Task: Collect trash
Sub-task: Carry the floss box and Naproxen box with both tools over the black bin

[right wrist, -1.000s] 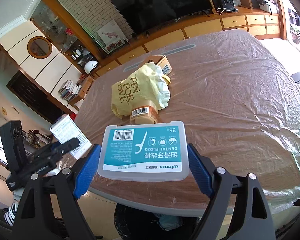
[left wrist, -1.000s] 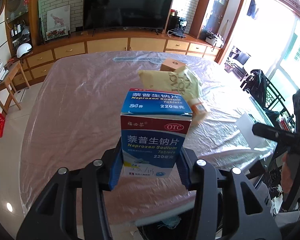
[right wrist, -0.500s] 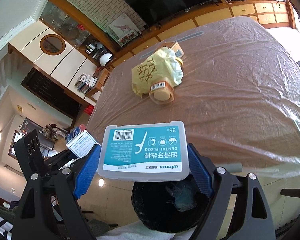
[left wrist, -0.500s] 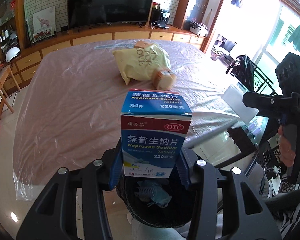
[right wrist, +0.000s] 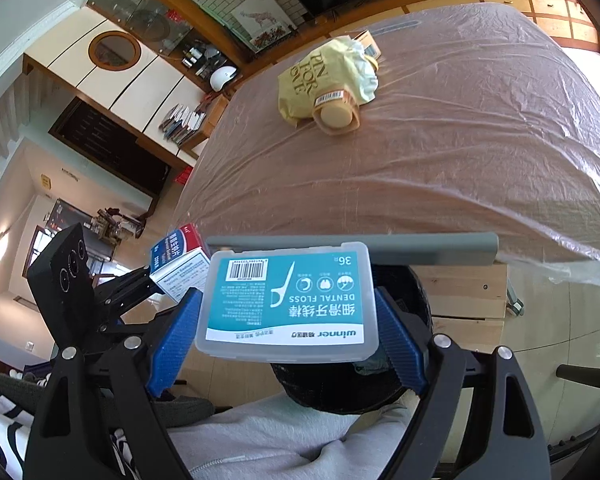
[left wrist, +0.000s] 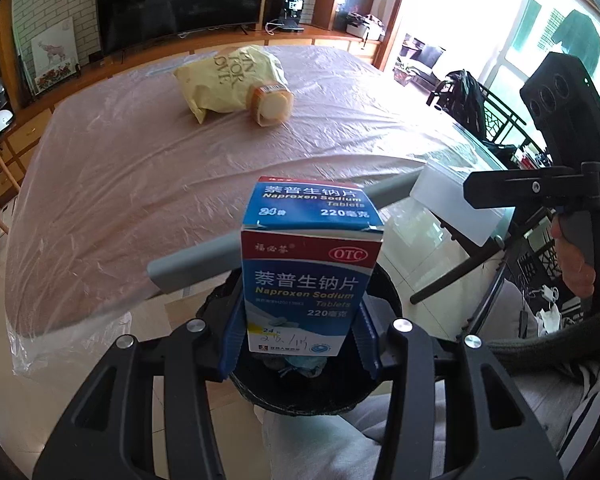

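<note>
My left gripper (left wrist: 300, 346) is shut on a blue and red medicine box (left wrist: 308, 272), held upright over a black trash bin (left wrist: 320, 388) below the table's front edge. My right gripper (right wrist: 286, 344) is shut on a clear dental floss box (right wrist: 288, 304) with a teal label, held above the same bin (right wrist: 364, 384). The floss box also shows in the left wrist view (left wrist: 456, 208), and the medicine box in the right wrist view (right wrist: 178, 260). A crumpled yellow bag (left wrist: 228, 76) and a small tan jar (left wrist: 272, 104) lie far back on the table.
The table (left wrist: 140, 184) is covered with clear plastic sheet. A small cardboard box (right wrist: 368, 42) lies behind the yellow bag. A grey bar (left wrist: 196, 260) runs along the table's front edge. A person's grey-clothed lap (right wrist: 284, 436) is below the bin. Chairs (left wrist: 472, 100) stand at the right.
Both grippers have drawn back from the table and down, each keeping its box, and now hang over the black bin, which has come fully into view.
</note>
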Demonstrator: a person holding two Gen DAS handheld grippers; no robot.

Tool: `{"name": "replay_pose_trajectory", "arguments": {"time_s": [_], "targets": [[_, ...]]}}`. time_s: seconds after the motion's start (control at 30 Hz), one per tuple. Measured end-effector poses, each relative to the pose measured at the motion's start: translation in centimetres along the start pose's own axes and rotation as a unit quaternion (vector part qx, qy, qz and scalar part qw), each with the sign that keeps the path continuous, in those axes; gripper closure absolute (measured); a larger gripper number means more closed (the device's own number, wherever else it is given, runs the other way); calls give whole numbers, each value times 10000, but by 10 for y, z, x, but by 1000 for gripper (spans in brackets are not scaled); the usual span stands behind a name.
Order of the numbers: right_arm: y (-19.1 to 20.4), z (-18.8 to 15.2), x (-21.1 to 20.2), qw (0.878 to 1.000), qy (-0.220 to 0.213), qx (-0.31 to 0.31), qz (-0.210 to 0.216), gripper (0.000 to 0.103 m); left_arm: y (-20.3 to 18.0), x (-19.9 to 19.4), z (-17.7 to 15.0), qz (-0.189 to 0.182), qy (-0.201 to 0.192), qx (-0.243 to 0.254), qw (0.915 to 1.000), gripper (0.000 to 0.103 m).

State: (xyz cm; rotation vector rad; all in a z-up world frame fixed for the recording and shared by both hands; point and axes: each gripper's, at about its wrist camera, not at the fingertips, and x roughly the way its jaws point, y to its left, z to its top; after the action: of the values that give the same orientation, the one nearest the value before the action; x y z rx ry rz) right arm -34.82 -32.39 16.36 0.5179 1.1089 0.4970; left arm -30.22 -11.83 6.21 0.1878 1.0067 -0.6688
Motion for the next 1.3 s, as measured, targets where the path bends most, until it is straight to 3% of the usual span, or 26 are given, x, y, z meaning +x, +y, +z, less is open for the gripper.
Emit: {"name": "replay_pose_trajectory", "arguments": {"time_s": [0.7, 1.3], "targets": [[-7, -30, 50, 9935, 743, -633, -581, 21, -15, 44, -36, 208, 896, 361, 9951, 55], [-18, -34, 85, 9876, 895, -785, -1022, 21, -13, 77, -45, 474, 1191, 350, 9911, 55]]}}
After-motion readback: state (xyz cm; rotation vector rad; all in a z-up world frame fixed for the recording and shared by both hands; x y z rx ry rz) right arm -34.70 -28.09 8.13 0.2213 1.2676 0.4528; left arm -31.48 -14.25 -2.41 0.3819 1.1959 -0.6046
